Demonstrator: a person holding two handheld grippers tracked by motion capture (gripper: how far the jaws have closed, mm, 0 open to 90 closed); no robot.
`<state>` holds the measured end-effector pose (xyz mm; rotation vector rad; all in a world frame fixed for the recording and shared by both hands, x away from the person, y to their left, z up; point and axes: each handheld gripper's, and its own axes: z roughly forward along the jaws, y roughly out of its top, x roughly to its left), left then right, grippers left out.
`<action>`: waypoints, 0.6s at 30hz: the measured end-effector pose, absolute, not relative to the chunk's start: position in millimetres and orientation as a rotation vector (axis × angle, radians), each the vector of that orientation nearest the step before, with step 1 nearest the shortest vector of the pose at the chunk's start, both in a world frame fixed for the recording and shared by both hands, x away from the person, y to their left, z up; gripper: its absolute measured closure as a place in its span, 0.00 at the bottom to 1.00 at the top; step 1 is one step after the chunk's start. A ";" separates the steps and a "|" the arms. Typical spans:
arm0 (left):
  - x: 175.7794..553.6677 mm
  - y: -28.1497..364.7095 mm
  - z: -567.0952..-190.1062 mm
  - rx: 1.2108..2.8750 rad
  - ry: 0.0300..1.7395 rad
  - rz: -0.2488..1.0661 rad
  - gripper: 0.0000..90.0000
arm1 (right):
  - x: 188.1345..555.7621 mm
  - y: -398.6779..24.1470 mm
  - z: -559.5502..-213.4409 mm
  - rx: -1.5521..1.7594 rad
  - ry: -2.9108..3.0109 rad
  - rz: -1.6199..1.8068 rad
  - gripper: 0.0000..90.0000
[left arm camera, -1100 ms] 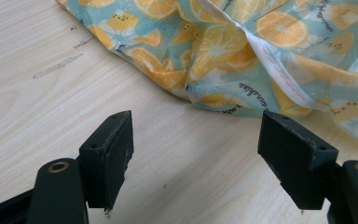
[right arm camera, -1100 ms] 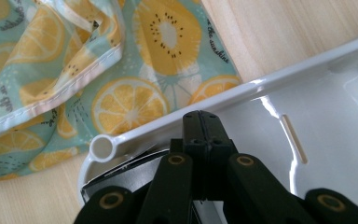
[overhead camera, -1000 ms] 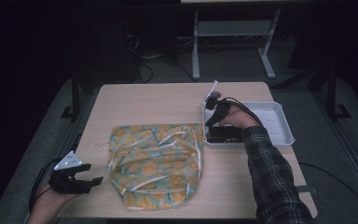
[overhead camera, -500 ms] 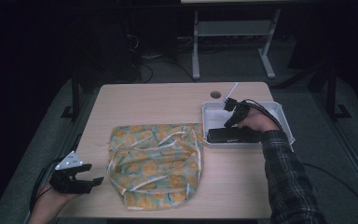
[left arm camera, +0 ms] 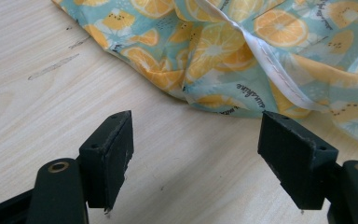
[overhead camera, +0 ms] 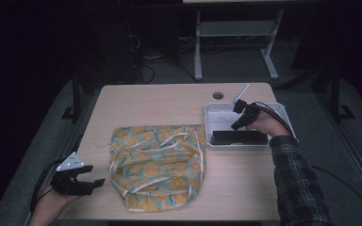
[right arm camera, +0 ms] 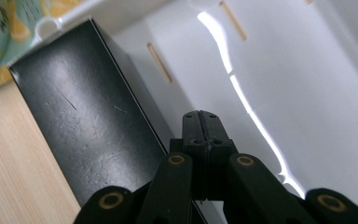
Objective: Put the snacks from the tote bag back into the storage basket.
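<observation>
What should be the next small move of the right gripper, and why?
Probably open the right gripper first: its jaws are shut on nothing, above the white tray beside the black box. Opened, it could likely close around the box, which lies at the tray's near side.

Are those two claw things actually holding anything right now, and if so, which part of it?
Nothing is held. The left gripper is open over bare table beside the orange-print cloth. The right gripper is shut on nothing, above the white tray next to the black box.
</observation>
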<state>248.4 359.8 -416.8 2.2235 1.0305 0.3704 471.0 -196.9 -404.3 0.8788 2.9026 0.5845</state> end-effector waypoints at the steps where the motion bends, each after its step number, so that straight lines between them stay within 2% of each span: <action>1: 248.7 360.3 -416.4 2.224 1.032 0.369 0.29 | 471.0 -196.9 -404.3 0.879 2.903 0.585 0.99; 6: 248.9 361.8 -416.7 2.230 1.038 0.375 0.29 | 460.4 -201.1 -392.4 0.888 2.845 0.681 0.85; 7: 248.5 362.3 -416.4 2.230 1.036 0.375 0.29 | 453.1 -203.2 -389.1 0.892 2.825 0.709 0.76; 8: 248.5 362.3 -416.4 2.230 1.036 0.375 0.29 | 453.1 -203.2 -389.1 0.892 2.825 0.709 0.76; 10: 247.8 362.2 -415.0 2.221 1.036 0.376 0.29 | 438.5 -207.5 -385.0 0.902 2.786 0.781 0.66; 18: 247.1 364.1 -415.8 2.230 1.027 0.372 0.29 | 401.5 -220.5 -377.2 0.922 2.700 0.885 0.52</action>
